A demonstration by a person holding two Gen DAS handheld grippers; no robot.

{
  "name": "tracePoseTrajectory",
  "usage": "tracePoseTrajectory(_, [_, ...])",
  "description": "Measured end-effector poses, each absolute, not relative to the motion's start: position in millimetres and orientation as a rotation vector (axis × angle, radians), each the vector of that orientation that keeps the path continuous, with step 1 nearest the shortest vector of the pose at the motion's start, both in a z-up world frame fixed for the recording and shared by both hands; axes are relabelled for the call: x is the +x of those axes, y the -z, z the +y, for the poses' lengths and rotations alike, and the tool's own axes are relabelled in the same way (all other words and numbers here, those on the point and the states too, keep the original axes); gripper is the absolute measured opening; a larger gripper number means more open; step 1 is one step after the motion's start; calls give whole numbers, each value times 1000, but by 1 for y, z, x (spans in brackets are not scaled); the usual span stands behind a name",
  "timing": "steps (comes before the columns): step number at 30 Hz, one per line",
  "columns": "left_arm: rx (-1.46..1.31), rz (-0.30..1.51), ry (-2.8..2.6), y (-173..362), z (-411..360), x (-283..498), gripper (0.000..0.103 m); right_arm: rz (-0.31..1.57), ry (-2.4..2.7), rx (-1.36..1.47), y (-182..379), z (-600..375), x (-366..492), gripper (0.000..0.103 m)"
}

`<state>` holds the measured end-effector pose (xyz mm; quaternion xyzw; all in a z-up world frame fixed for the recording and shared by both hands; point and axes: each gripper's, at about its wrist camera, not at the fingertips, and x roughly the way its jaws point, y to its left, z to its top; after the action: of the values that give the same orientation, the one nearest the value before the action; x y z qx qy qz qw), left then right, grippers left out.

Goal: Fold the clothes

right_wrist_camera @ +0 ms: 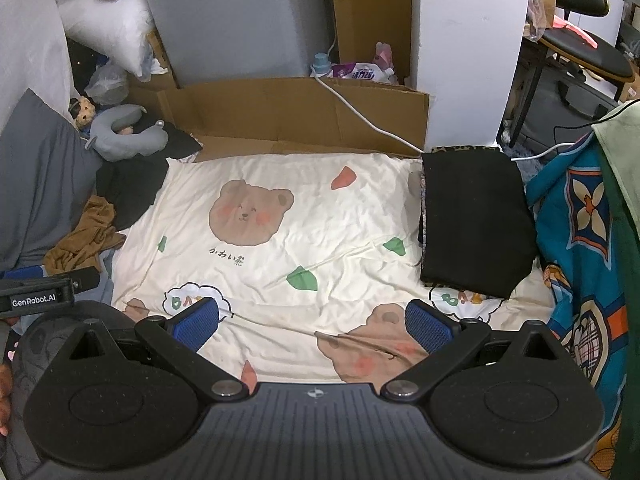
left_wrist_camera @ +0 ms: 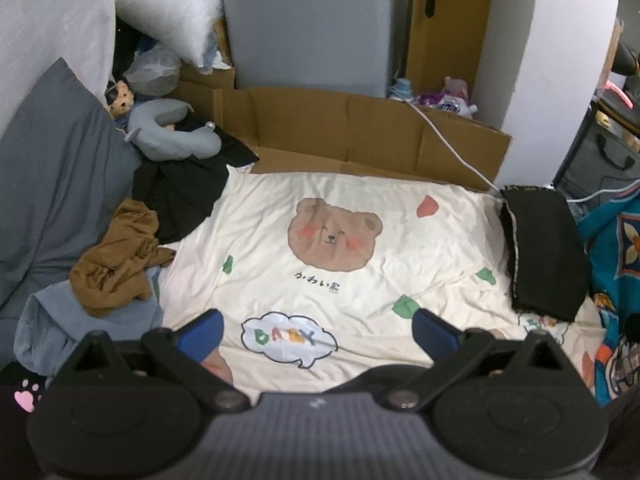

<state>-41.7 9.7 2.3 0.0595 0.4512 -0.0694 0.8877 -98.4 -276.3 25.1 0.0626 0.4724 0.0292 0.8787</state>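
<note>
Two hand-held grippers, both wide open, nothing between the blue pads, both hovering over the near edge of the bed. Left hand-held gripper (left_wrist_camera: 318,326) sits over the "BABY" cloud print; right hand-held gripper (right_wrist_camera: 312,322) over the lower bear print. Left gripper's body also shows at the left edge of the right wrist view.

Sheet (left_wrist_camera: 400,240) is cream with bear faces, spread flat, lightly wrinkled, middle bare.

Unfolded clothes piled at the left edge of the bed: blue garment (left_wrist_camera: 44,320) nearest, brown garment (left_wrist_camera: 116,264) crumpled on top of it, black garment (left_wrist_camera: 184,196) beyond, overlapping the sheet corner. Folded black garment (right_wrist_camera: 476,220) lies flat on the right edge of the sheet, patterned fabric edge showing under it. Teal blanket (right_wrist_camera: 580,220) just right of that.

Further back: grey neck pillow (left_wrist_camera: 176,136) by the black garment, flattened cardboard (left_wrist_camera: 360,132) along the far edge, white cable (left_wrist_camera: 452,140) across it.
</note>
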Motion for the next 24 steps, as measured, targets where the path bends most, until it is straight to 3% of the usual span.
tracePoseTrajectory(24, [122,941,141,-1,12,-37,99,988,-43,156,-22,-282,-98,102])
